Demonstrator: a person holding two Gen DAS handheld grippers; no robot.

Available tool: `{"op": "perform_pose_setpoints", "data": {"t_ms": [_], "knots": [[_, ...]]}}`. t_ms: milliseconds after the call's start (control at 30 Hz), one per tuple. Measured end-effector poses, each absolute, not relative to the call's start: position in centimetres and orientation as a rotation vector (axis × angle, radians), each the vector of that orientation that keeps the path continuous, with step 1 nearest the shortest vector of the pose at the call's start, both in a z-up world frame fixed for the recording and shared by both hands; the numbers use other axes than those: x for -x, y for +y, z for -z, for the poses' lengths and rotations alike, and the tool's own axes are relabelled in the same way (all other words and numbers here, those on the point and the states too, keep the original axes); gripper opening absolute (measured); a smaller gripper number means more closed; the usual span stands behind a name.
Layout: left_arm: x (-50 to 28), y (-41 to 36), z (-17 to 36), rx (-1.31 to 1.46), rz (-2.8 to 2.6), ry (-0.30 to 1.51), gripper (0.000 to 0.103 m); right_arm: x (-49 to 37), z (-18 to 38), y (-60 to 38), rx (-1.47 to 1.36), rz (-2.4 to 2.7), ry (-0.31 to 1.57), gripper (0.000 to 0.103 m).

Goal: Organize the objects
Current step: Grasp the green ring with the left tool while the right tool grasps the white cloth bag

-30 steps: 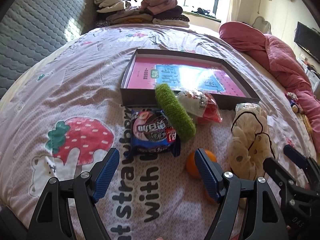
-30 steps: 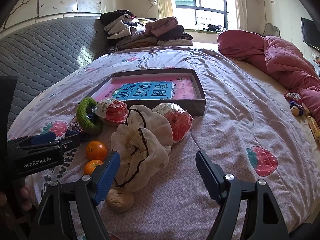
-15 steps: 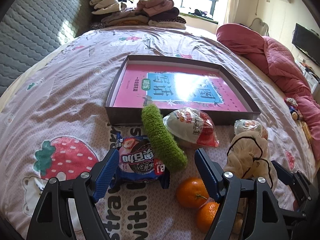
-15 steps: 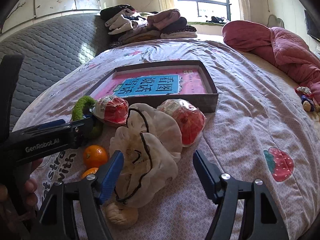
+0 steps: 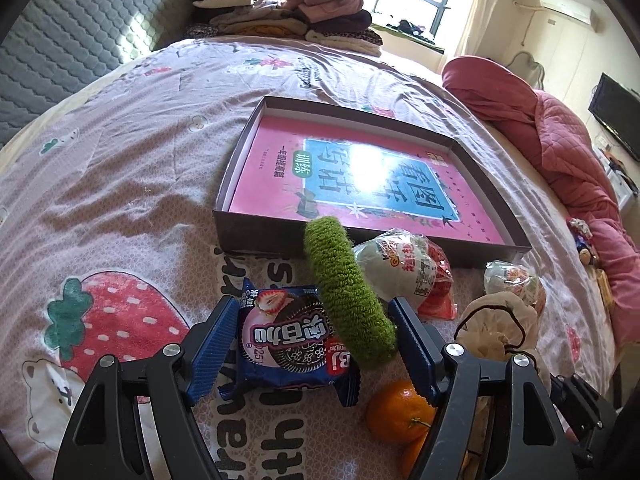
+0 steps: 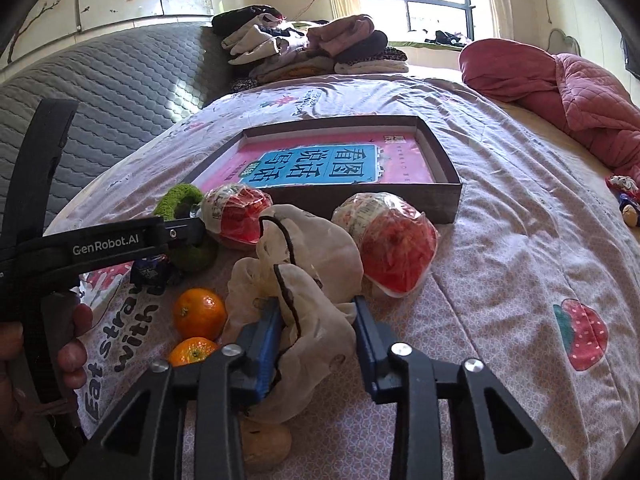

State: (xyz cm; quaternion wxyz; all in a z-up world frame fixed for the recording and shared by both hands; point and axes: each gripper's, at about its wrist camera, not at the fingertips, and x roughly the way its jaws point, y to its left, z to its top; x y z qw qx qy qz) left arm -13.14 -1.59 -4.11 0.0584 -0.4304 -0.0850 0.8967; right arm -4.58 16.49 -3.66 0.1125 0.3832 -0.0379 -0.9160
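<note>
A dark shallow box [image 5: 256, 240] holds a pink and blue book [image 5: 360, 176] on the bed; it also shows in the right wrist view [image 6: 440, 200]. My left gripper [image 5: 312, 344] is open around a blue cookie packet [image 5: 288, 344] and the lower end of a green scrunchie [image 5: 344, 288]. My right gripper [image 6: 316, 340] has closed in on a cream scrunchie [image 6: 312, 272], both pads against the fabric. Two wrapped snack bowls [image 6: 236, 216] [image 6: 392, 248] and two oranges [image 6: 200, 312] [image 6: 192, 350] lie nearby.
A beige round item [image 6: 264, 444] lies under the right gripper. Folded clothes [image 6: 312, 48] are stacked at the headboard. A pink quilt [image 6: 560, 92] is bunched at the right, with small toys [image 6: 628, 200] below it. The strawberry-print sheet [image 6: 540, 280] extends right.
My left gripper moved forward so the cookie packet and green scrunchie now sit between its fingers. My right gripper moved forward and narrowed onto the cream scrunchie.
</note>
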Motion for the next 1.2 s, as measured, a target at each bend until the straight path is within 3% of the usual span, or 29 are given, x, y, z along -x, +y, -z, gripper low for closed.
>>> {"op": "perform_pose_setpoints", "data": {"t_ms": [133, 400, 933, 1200], "knots": [[13.1, -1.8, 4.0, 1.284, -2.720, -0.258, 0.065, 4.5, 3.6, 16.6, -1.112, 2.683, -0.130, 0.029], [12.5, -2.8, 3.4, 1.248, -2.761, -0.281, 0.025, 4.0, 3.6, 16.5, -1.088, 2.673, -0.121, 0.029], [10.6, -2.6, 0.7, 1.055, -2.818, -0.235, 0.013, 3.2, 2.9, 16.3, -1.039, 2.660, -0.121, 0.027], [9.1, -1.9, -1.4, 0.943, -2.836, -0.182, 0.013, 3.1, 2.5, 16.5, -1.028, 2.663, -0.138, 0.027]]}}
